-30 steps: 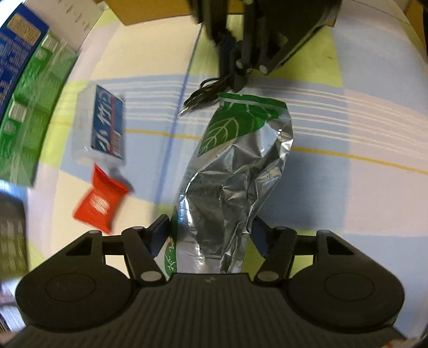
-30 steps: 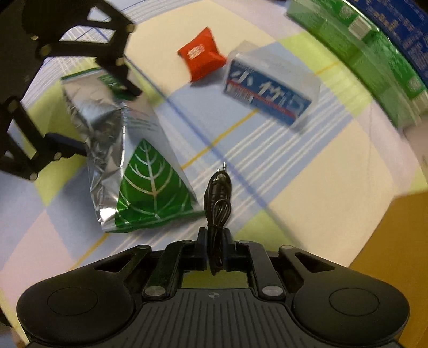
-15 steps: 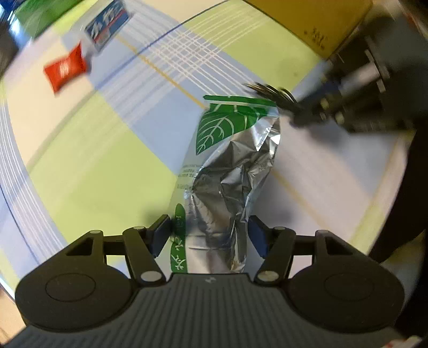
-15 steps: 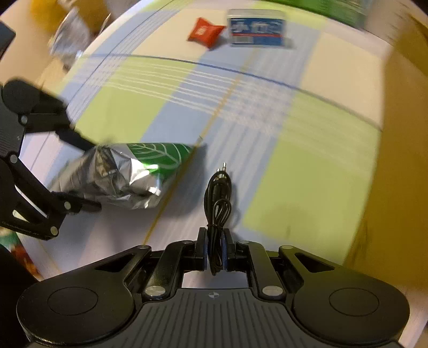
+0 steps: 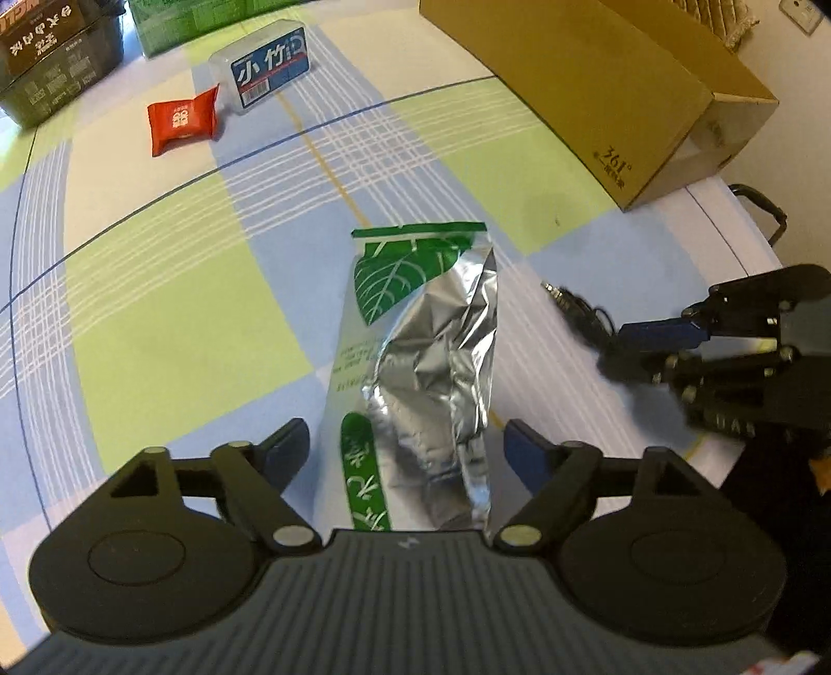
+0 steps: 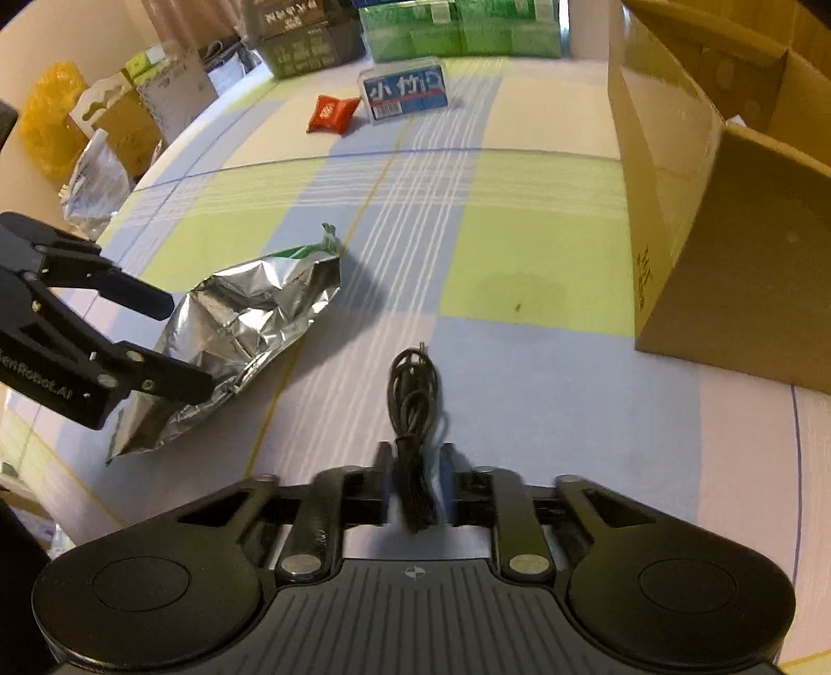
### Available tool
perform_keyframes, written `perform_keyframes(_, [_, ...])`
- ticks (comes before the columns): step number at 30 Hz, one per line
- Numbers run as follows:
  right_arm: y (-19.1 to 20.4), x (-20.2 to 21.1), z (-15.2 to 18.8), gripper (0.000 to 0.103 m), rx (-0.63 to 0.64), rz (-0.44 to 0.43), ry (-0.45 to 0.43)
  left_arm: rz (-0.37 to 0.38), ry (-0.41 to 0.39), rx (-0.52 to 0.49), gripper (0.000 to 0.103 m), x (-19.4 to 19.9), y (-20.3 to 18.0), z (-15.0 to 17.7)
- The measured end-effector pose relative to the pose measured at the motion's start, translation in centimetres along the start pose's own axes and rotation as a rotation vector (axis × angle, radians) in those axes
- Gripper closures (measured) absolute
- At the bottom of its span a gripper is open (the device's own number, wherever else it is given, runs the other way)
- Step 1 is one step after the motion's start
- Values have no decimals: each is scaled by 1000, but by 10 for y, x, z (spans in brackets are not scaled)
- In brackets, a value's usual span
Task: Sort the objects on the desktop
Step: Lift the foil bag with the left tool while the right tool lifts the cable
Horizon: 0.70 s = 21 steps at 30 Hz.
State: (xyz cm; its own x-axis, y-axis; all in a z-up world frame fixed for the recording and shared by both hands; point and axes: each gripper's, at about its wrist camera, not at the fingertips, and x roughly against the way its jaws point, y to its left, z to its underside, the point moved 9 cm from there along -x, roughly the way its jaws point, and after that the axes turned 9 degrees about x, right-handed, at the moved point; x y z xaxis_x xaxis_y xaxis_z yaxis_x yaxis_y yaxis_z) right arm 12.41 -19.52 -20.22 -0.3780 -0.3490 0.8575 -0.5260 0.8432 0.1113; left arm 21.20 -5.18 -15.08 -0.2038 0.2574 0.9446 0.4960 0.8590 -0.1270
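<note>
A broad stretch of bare checked bench [image 6: 519, 218] lies open ahead of the right gripper [image 6: 415, 467], from the cable [image 6: 413, 394] in its jaws out to the far clutter. The cardboard box [image 6: 685, 218] walls off the right side. To the left, the foil bag [image 6: 249, 322] lies flat with the left gripper [image 5: 405, 446] straddling its near end, jaws spread. Farther off, the red packet [image 5: 182, 119] and blue-labelled box [image 5: 270, 67] sit just beside each other, with stacked green cartons [image 6: 462, 31] and dark boxes [image 6: 306, 46] closing the far edge
</note>
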Motion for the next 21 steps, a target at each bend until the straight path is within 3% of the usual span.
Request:
perform_keyframes(2, [3, -2, 0, 66, 19, 11, -20, -32, -13, -20, 23, -6, -2, -2])
perform_keyframes(5, [6, -3, 1, 65, 51, 26, -44, -62, -22, -51, 23, -13, -4, -2])
perform_keyframes(12, [16, -8, 3, 65, 96, 19, -102, -54, -34, -62, 19, -24, -7, -6])
perform_keyframes(16, [18, -9, 5, 66, 114, 63, -128, -78, -11, -87, 17, -33, -7, 0])
perform_keyframes(21, [18, -11, 7, 66, 140, 104, -143, -76, -30, -31, 17, -33, -2, 1])
